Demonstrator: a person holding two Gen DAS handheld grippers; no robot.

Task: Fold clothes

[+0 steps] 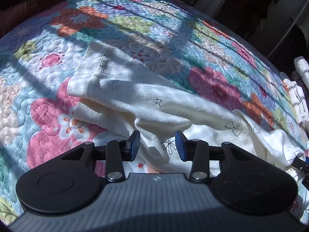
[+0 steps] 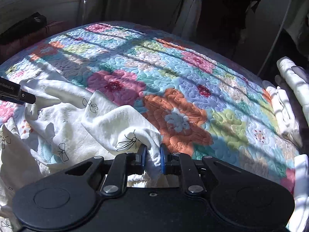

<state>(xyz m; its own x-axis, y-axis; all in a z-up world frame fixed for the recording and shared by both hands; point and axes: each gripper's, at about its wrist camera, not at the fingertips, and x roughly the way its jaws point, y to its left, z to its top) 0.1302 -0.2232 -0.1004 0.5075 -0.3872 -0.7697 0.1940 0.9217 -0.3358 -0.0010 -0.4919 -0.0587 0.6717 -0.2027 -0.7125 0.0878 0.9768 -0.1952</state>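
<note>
Two grippers low over floral quilt (image 2: 173, 89), both aimed forward along bed surface. Left gripper (image 1: 157, 145): fingers spread wide, blue pads apart, nothing between them; poised just above cream garment (image 1: 135, 94), body tilted slightly down toward cloth. Right gripper (image 2: 152, 159): fingers drawn close, a bunched fold of cream garment (image 2: 108, 123) pinched between blue pads, fabric rising in a ridge just ahead of tips. Garment: pale cream cloth printed with small black bows, crumpled and partly spread across near side of quilt, one straight hemmed end lying flat toward far left in left wrist view, remainder gathered in loose folds toward both tools. Part of left gripper visible at left edge of right wrist view, above cloth. Stack of folded pale cloths (image 2: 285, 104) at right edge of bed, well apart from garment. Quilt patterned with pink, orange and green flowers on blue ground, striped with sunlight and bar-shaped shadows. Dark wooden furniture (image 2: 29, 36) behind bed at far left; hanging curtains (image 2: 119, 2) beyond.
</note>
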